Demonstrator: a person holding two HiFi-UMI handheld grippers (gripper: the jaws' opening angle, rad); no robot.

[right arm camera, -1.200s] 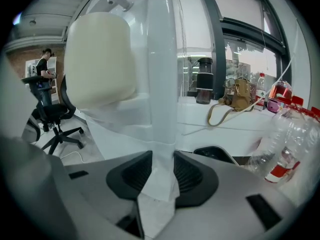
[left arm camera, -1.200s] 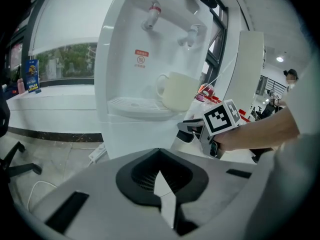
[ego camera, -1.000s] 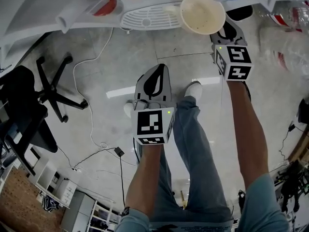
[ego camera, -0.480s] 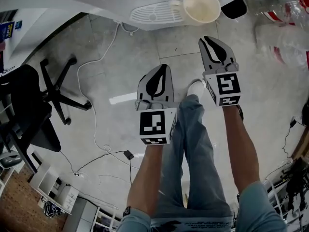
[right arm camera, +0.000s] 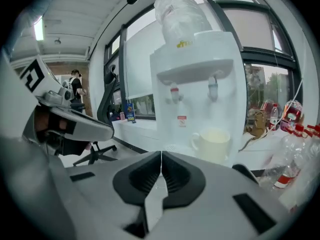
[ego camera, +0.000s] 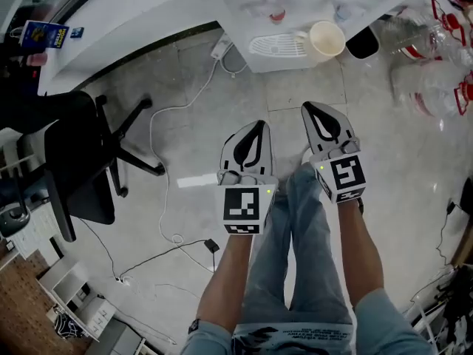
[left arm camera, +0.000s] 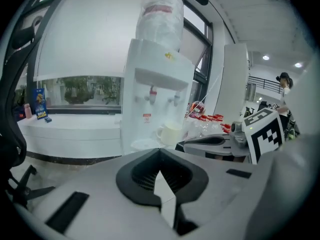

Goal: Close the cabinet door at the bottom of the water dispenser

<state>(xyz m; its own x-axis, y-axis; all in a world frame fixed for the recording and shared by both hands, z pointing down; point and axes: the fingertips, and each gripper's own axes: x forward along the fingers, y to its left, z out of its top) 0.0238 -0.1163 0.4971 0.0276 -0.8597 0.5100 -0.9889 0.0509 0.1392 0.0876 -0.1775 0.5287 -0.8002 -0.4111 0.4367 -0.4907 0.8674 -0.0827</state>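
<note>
Below the mug [right arm camera: 212, 141], dispenser [right arm camera: 195, 84] cabinet door is hidden.

The water dispenser [right arm camera: 197, 89] is cased in smooth, glossy white plastic; its bottle [right arm camera: 181, 15] is of clear, crinkled plastic. The mug [right arm camera: 214, 143] appears glazed. The left gripper [ego camera: 259, 125] and right gripper [ego camera: 307, 109] are shelled in matt grey plastic, with black ribbed pads [left arm camera: 146, 178]. The floor [ego camera: 185, 117] is polished and reflective.

The left gripper [left arm camera: 160, 151] is pointing at the white water dispenser [left arm camera: 150, 84], its 2 jaws sitting together, empty. A pale cup [left arm camera: 170, 132] is standing on its tray [left arm camera: 142, 145], and the right gripper [left arm camera: 195, 142] is hovering beside what may be red-capped bottles [left arm camera: 212, 120].
</note>
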